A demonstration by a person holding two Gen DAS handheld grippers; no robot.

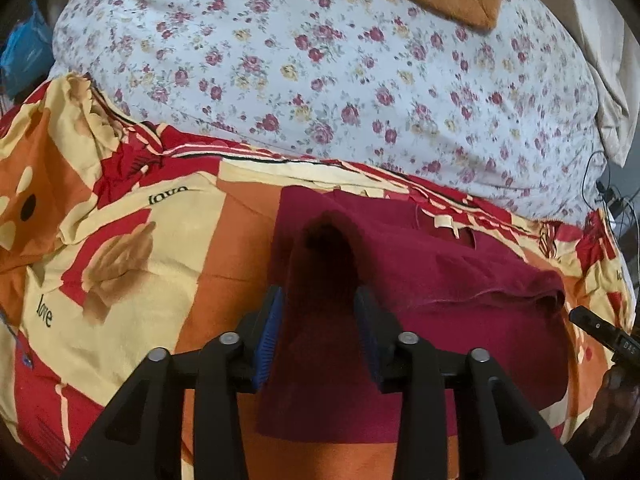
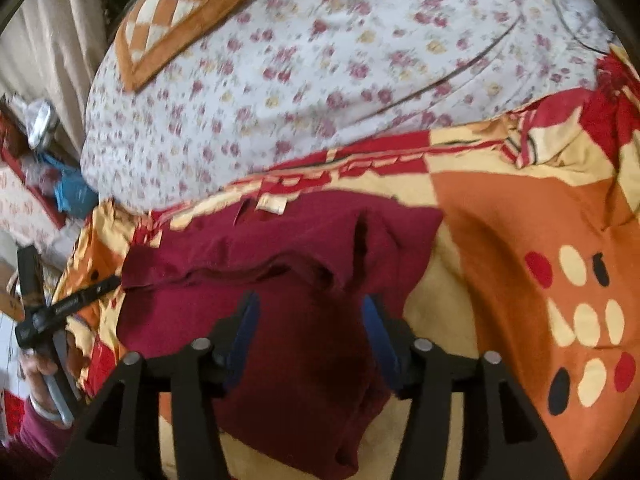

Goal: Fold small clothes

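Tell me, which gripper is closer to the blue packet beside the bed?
Left. The left gripper works the maroon garment's end toward the blue packet; the right gripper is at the far end.

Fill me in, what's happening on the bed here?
A person with a claw in each hand is folding a maroon garment on the patterned bedsheet. The left claw has a raised fold of it between its pads. The right claw stands open over the cloth. The fold is only partly done.
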